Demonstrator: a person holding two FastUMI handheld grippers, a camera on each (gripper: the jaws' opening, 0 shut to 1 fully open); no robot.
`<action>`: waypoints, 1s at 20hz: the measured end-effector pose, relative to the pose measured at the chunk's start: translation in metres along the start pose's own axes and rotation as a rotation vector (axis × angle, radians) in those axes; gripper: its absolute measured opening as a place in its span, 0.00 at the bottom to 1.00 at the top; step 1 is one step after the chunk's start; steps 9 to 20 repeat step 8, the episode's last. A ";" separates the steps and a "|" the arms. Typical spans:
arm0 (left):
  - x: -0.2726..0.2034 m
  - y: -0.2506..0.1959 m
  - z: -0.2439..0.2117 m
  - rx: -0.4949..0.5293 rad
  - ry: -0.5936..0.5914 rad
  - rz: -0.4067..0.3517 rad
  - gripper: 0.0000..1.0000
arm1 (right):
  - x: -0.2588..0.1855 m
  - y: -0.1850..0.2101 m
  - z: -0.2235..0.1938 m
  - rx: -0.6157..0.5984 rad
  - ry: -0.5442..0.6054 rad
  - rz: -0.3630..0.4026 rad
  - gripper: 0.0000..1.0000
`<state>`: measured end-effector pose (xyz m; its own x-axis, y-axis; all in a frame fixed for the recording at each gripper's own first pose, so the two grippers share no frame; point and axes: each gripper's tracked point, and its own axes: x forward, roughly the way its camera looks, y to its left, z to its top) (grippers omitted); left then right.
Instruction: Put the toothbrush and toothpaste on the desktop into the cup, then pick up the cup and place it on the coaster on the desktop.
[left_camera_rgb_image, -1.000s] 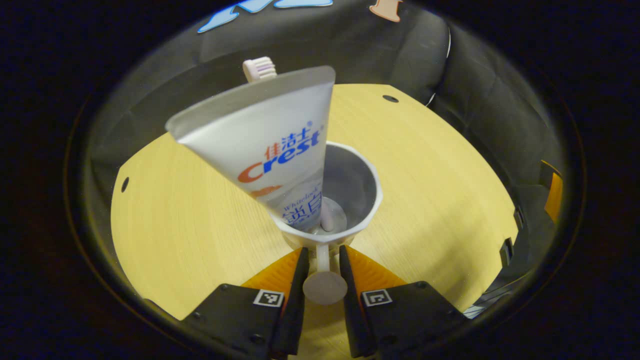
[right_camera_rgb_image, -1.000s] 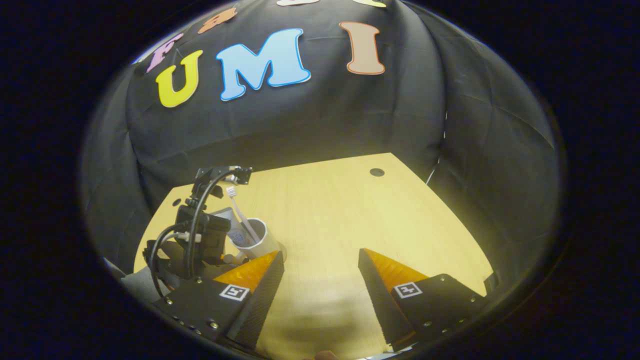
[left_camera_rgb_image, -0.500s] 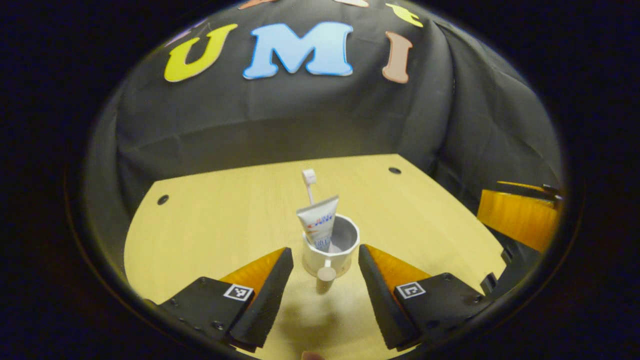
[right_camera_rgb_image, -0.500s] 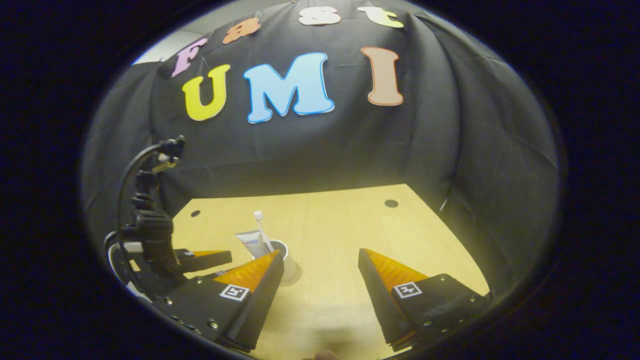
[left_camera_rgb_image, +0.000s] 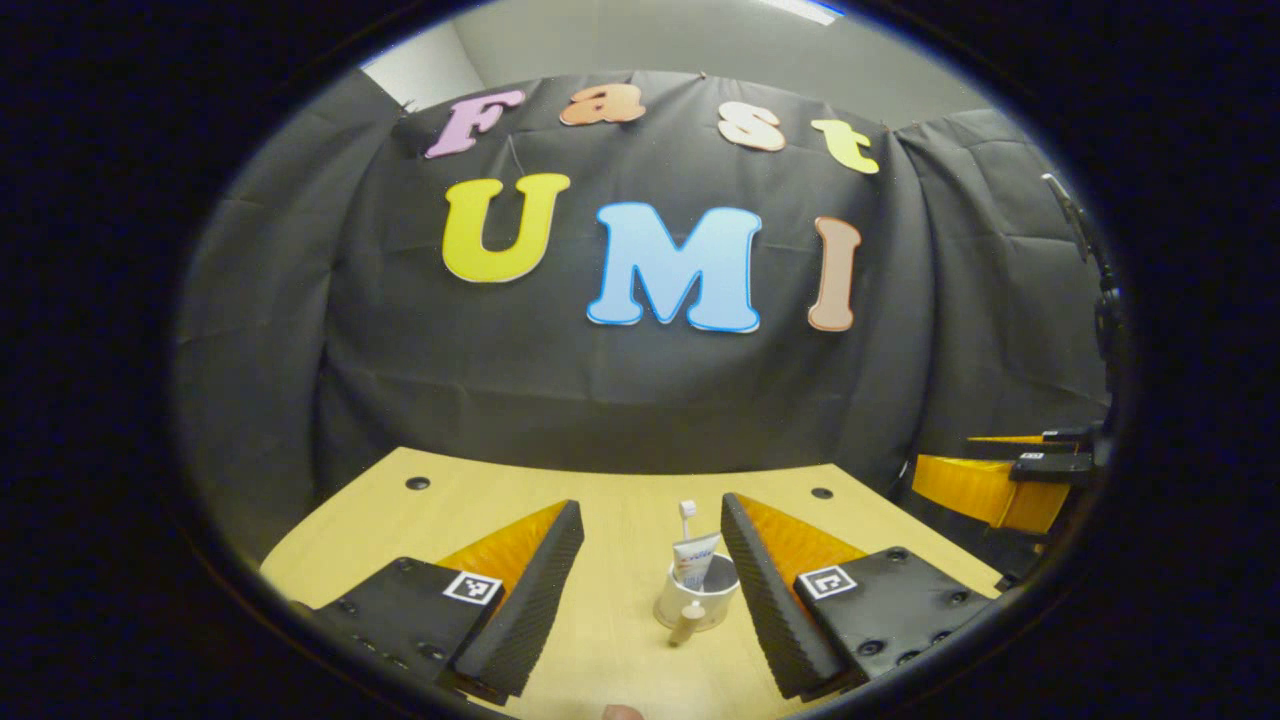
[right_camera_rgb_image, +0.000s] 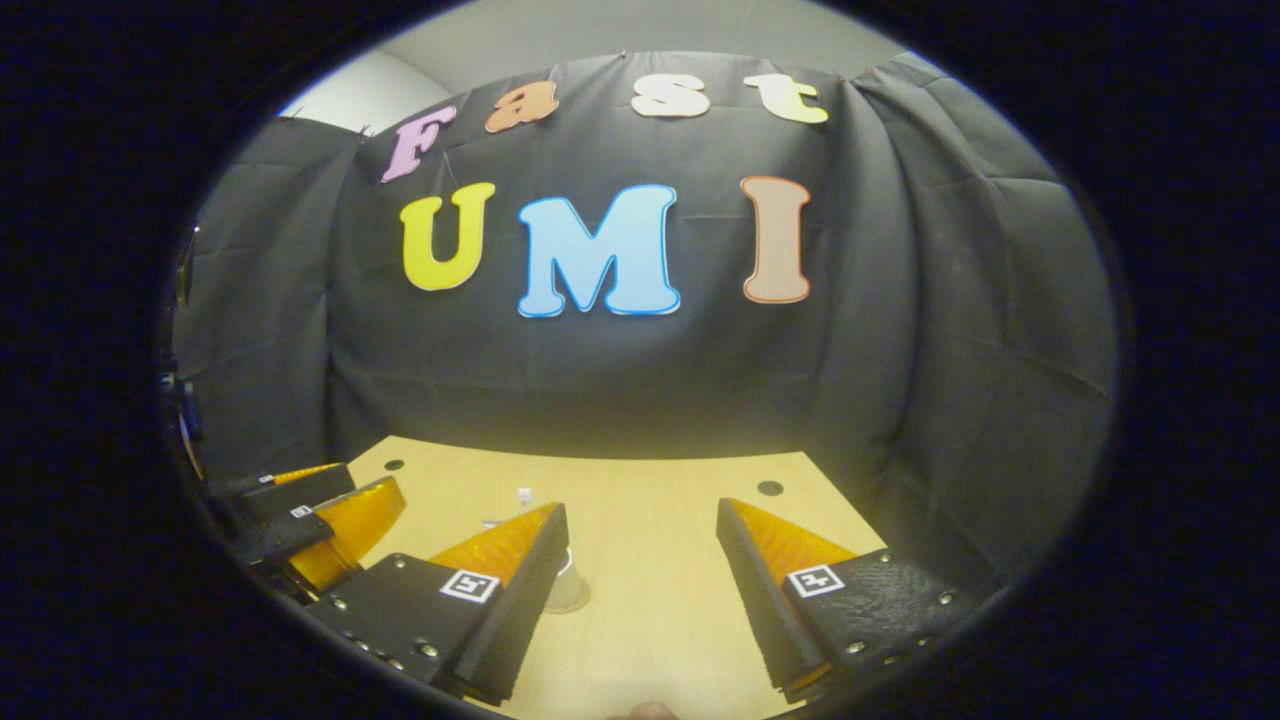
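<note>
In the left gripper view, my left hand-held gripper (left_camera_rgb_image: 652, 560) is held above the counter (left_camera_rgb_image: 620, 640) with its fingers spread wide apart and nothing between them. The cup (left_camera_rgb_image: 697, 603) stands straight ahead of it and lower down, framed in the gap but nearer the right-hand finger, well clear of both. Its handle points back toward me. The toothpaste (left_camera_rgb_image: 695, 562) stands on end in the cup, leaning toward its left side, and the toothbrush (left_camera_rgb_image: 687, 514) rises just behind the tube, bristle head up, so both long axes run close to upright. I cannot make out the coaster under the cup from here. Off to the far right my other hand-held gripper (left_camera_rgb_image: 1000, 480) hangs at about the same height.

In the right gripper view, my right hand-held gripper (right_camera_rgb_image: 640, 560) is likewise open and empty. The cup (right_camera_rgb_image: 566, 590) lies ahead and to the left, mostly hidden behind my left-hand finger (right_camera_rgb_image: 510, 580), with only its base and the toothbrush tip (right_camera_rgb_image: 524, 494) peeking out. A pale disc under the base looks like the coaster (right_camera_rgb_image: 572, 603), though I cannot be sure.

Both items are in the cup, so I judge the task essentially finished. If the cup needed another touch, the left hand-held gripper is nearer and already lined up with the handle.
</note>
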<state>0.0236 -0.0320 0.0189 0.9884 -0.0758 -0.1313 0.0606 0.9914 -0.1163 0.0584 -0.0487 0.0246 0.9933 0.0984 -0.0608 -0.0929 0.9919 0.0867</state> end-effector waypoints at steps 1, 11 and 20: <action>0.000 0.000 0.002 -0.004 -0.023 0.007 0.85 | -0.001 0.001 0.002 0.003 -0.011 0.001 0.89; -0.006 0.006 0.018 -0.029 -0.114 0.049 0.92 | -0.003 0.012 0.020 -0.009 -0.102 0.012 0.89; -0.006 0.006 0.018 -0.029 -0.114 0.049 0.92 | -0.003 0.012 0.020 -0.009 -0.102 0.012 0.89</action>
